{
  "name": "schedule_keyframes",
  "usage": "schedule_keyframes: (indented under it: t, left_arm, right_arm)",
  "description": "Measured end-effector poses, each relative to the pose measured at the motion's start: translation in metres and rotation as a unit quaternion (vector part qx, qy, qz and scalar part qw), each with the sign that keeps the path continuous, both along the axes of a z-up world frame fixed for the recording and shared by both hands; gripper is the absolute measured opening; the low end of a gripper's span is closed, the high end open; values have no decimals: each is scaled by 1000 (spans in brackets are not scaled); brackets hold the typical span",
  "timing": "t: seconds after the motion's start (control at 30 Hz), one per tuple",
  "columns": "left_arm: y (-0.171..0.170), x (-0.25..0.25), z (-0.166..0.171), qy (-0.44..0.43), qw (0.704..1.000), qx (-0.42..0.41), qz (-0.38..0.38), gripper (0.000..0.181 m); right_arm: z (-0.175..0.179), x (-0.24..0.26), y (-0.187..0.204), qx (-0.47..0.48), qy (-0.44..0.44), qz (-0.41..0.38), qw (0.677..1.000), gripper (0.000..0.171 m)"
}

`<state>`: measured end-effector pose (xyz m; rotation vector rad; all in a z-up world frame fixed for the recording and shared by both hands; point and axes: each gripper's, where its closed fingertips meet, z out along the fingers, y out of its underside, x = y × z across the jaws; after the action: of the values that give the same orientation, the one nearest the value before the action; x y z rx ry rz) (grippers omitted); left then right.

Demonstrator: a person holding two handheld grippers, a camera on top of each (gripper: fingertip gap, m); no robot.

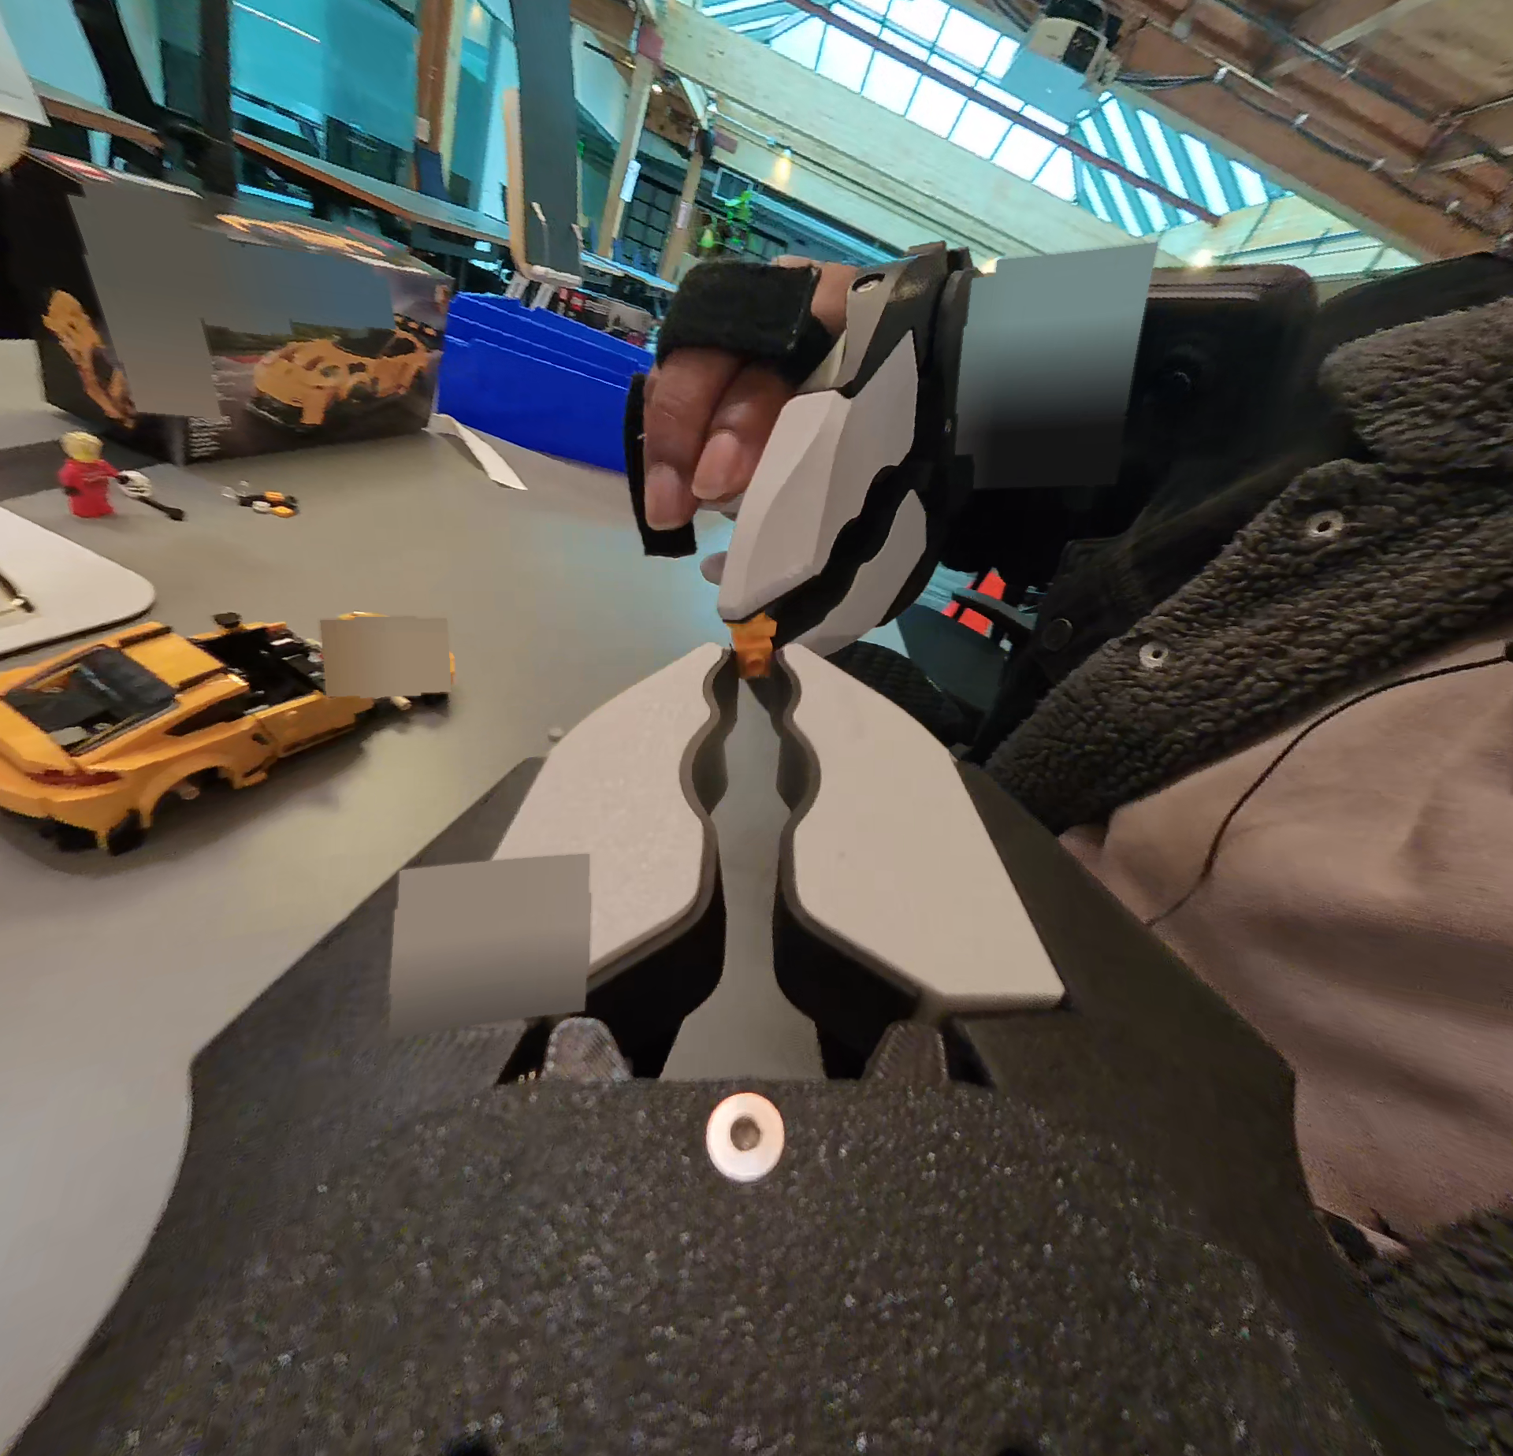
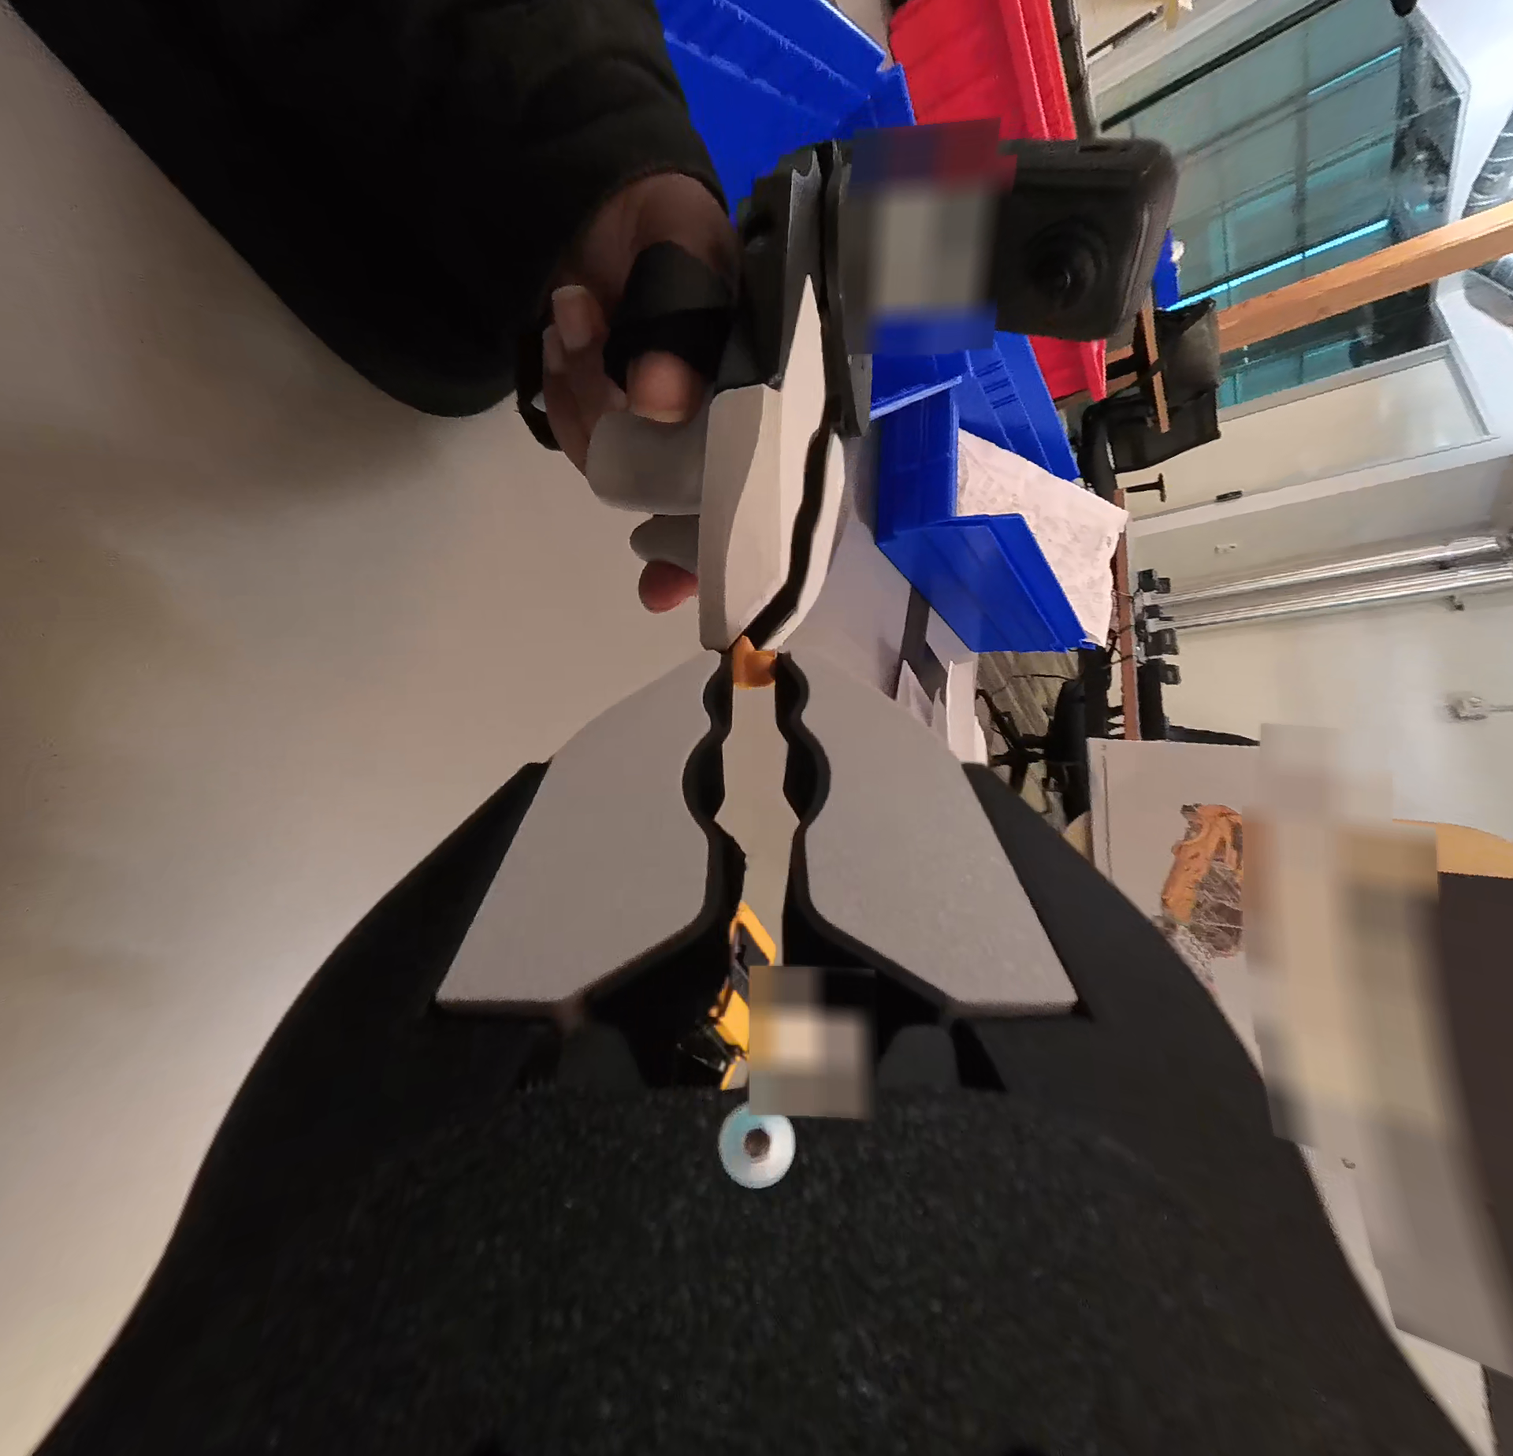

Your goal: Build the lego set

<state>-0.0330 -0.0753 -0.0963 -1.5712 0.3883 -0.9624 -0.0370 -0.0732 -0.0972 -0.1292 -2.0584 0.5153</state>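
Note:
A small orange Lego piece (image 1: 751,646) is held in the air between both grippers' tips. My left gripper (image 1: 751,668) is shut on its lower end. My right gripper (image 1: 749,619) reaches down from above and is shut on its upper end. In the right wrist view the right gripper (image 2: 753,672) pinches the orange piece (image 2: 753,665), and the left gripper (image 2: 749,639) meets it tip to tip. A partly built yellow Lego car (image 1: 147,721) sits on the grey table (image 1: 491,598) to the left; part of the car shows between the right fingers (image 2: 741,999).
A red minifigure (image 1: 86,475), a few loose small parts (image 1: 266,502) and the set's box (image 1: 246,352) stand at the back left. A white mat (image 1: 65,590) lies at the left edge. Blue bins (image 1: 532,377) are behind. The person's fleece jacket (image 1: 1310,598) fills the right. My left and right fingertips are right by each other.

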Motion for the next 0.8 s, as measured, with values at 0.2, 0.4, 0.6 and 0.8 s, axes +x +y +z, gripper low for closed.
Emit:
schedule_keyframes:
  t: [0.2, 0.4, 0.6, 0.8]
  left_arm:
    - [-3, 10, -5, 5, 999, -10, -29, 7]
    - [-4, 18, -9, 9, 999, -16, -43, 7]
    - [-5, 23, -9, 10, 999, -15, -49, 7]
    - [-3, 17, 0, 8, 1000, 5, -29, 7]
  right_arm:
    - [-7, 11, -2, -35, -49, 6, 998, 9]
    - [-14, 20, -3, -96, -108, -1, 990, 9]
    - [-13, 24, -3, -113, -128, -1, 985, 9]
    - [-3, 18, -1, -137, -104, -11, 985, 10]
